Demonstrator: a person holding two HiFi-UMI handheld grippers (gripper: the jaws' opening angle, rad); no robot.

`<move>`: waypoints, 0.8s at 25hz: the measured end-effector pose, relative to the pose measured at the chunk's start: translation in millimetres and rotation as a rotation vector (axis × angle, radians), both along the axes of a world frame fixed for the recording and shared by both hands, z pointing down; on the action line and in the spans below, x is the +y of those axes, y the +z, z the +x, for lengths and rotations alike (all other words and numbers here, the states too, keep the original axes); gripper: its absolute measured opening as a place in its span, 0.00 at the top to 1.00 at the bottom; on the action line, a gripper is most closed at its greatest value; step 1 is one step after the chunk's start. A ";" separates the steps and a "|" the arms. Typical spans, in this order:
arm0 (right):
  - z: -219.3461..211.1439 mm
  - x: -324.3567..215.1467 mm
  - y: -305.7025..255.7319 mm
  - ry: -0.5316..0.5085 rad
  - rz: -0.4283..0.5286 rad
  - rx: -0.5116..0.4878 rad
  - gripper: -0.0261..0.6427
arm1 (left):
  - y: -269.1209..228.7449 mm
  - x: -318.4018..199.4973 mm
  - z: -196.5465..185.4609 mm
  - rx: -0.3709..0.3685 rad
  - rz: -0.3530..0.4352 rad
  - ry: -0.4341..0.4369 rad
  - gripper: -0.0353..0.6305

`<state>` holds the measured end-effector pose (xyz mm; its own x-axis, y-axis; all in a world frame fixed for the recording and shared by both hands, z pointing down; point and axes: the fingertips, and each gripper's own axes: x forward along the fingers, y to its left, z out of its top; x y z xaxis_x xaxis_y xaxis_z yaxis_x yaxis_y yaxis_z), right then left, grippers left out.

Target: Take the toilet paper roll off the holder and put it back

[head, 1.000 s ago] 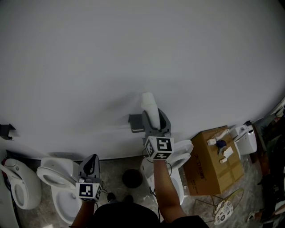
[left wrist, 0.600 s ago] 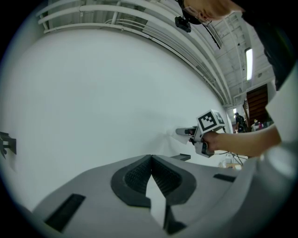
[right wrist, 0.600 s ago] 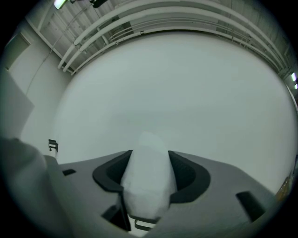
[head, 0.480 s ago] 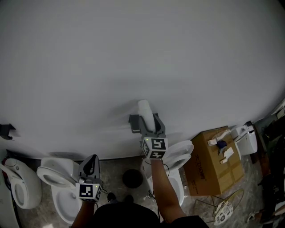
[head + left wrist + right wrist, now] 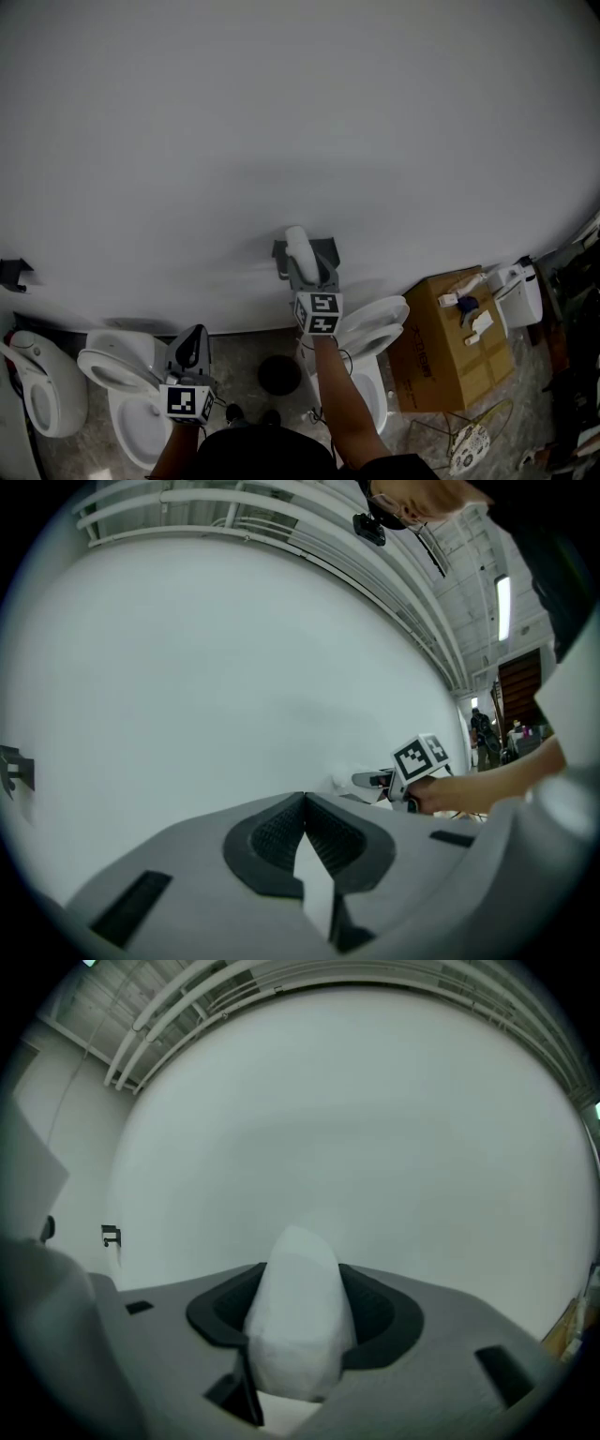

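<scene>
My right gripper (image 5: 307, 262) is shut on the white toilet paper roll (image 5: 298, 242), which sticks out past its fingertips against the white wall. In the right gripper view the roll (image 5: 298, 1321) fills the gap between the two dark pads. The grey wall holder (image 5: 324, 249) sits right behind the roll and jaws in the head view; whether they touch I cannot tell. My left gripper (image 5: 191, 347) hangs low at the left above a toilet, its jaws closed with nothing between them (image 5: 302, 841).
Below the holder stands a white toilet (image 5: 373, 330) with a round dark bin (image 5: 278, 374) beside it. Another toilet (image 5: 117, 370) is at the lower left. A cardboard box (image 5: 448, 337) with small items on top sits at the right. A small dark bracket (image 5: 13, 276) is on the far-left wall.
My right gripper has come down along the wall with the roll, from above the holder to level with it. The left gripper has stayed put.
</scene>
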<state>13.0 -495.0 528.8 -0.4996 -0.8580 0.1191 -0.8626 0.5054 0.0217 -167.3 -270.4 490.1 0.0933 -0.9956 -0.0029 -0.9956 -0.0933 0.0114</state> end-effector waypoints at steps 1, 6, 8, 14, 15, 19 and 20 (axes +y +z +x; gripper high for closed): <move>0.2 -1.2 5.8 0.001 -0.014 -0.002 0.61 | 0.2 -0.2 -0.4 0.000 0.000 -0.001 0.94; 2.9 -6.8 29.3 0.003 -0.069 -0.012 0.61 | 0.2 -2.2 -1.1 -0.002 -0.005 -0.006 0.94; 0.6 -6.9 31.0 -0.001 -0.070 -0.014 0.61 | 0.5 -2.0 -3.3 -0.002 -0.006 -0.009 0.94; -4.9 -6.6 33.0 -0.015 -0.065 0.008 0.60 | 7.4 -2.4 -3.3 0.008 -0.026 0.006 0.94; -5.8 -6.2 32.3 -0.018 -0.062 0.011 0.60 | 8.7 -2.2 -3.3 0.008 -0.030 0.008 0.94; -8.8 -2.6 26.3 -0.034 -0.043 0.030 0.59 | 1.9 -2.3 -4.1 0.001 -0.007 0.000 0.94; -9.6 -1.4 24.8 -0.037 -0.039 0.034 0.56 | 0.9 -2.2 -4.1 0.002 -0.004 0.000 0.94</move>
<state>3.4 -496.4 553.6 -0.5263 -0.8331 0.1699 -0.8422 0.5383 0.0306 -171.4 -272.6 491.0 0.0929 -0.9957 0.0006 -0.9956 -0.0929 0.0136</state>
